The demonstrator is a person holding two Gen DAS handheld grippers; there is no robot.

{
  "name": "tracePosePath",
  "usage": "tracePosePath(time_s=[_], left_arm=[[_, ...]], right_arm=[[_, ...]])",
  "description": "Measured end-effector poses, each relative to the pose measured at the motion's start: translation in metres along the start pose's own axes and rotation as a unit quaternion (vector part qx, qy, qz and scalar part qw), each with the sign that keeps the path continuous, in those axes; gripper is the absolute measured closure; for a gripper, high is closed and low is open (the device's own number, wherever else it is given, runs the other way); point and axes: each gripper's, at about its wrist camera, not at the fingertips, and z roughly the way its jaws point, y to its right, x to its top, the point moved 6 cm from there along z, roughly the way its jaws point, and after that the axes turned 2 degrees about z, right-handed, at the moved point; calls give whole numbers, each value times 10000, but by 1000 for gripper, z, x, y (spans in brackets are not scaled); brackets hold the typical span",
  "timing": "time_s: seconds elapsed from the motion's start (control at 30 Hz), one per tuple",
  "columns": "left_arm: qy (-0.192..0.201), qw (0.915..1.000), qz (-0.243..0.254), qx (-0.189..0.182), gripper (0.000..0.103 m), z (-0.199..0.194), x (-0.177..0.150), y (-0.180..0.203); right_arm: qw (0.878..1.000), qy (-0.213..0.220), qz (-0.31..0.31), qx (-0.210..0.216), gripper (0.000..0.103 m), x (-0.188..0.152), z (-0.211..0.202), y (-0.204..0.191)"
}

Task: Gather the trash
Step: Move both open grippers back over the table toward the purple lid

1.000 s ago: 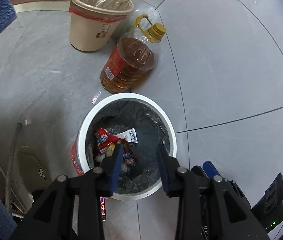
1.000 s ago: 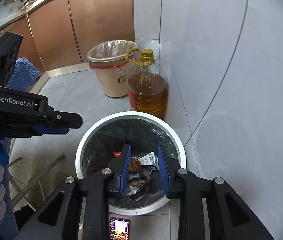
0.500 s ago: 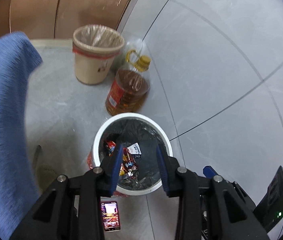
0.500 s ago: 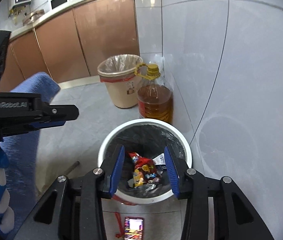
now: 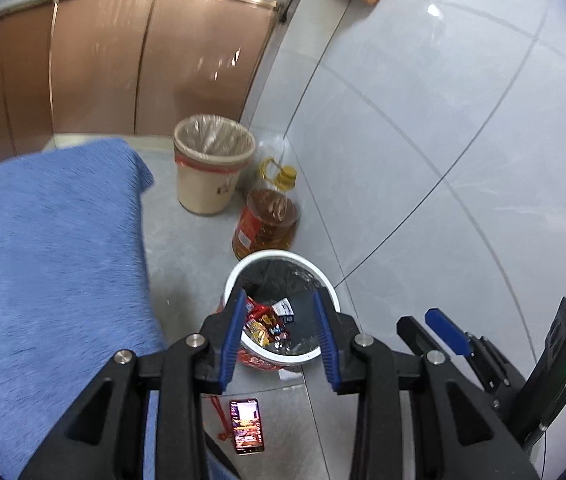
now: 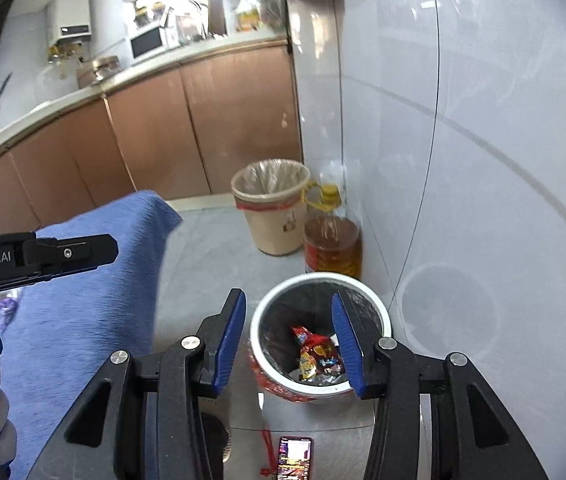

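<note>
A white trash bin (image 5: 243, 270) with a black liner stands on the floor by the tiled wall; it also shows in the right wrist view (image 6: 271, 300). Red snack wrappers (image 5: 261, 322) and a small white packet (image 5: 285, 306) lie inside it; the wrappers also show in the right wrist view (image 6: 317, 350). My left gripper (image 5: 279, 316) is open and empty, high above the bin. My right gripper (image 6: 289, 324) is open wider and empty, also well above the bin. The left gripper's side (image 6: 67, 254) shows at the left of the right wrist view.
A beige bin (image 5: 213, 172) with a clear liner and a bottle of oil (image 5: 267, 220) stand behind the white bin. A blue cloth-covered surface (image 5: 43, 260) fills the left. A lit phone (image 5: 247, 426) lies on the floor. Brown cabinets (image 6: 143, 140) line the back.
Both grippers have risen and pulled back from the white bin, which now looks smaller. The right jaws have opened wider. The blue cloth and the cabinets have come into view.
</note>
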Motion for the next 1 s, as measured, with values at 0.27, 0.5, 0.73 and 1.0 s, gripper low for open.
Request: tracePosePath(time_s=[0.27, 0.5, 0.73, 1.0], left_arm=[[517, 9984, 83, 199, 70, -90, -17, -20], [867, 9949, 66, 511, 70, -159, -35, -64], [1001, 9890, -91, 1084, 70, -228, -71, -143], [964, 9787, -616, 1703, 70, -279, -114, -242]], right_arm=[[9985, 427, -229, 272, 57, 13, -70, -32], [9951, 643, -411, 636, 56, 20, -114, -68], [9893, 624, -615, 1163, 53, 16, -135, -109], [9785, 345, -772, 1883, 50, 2, -131, -150]])
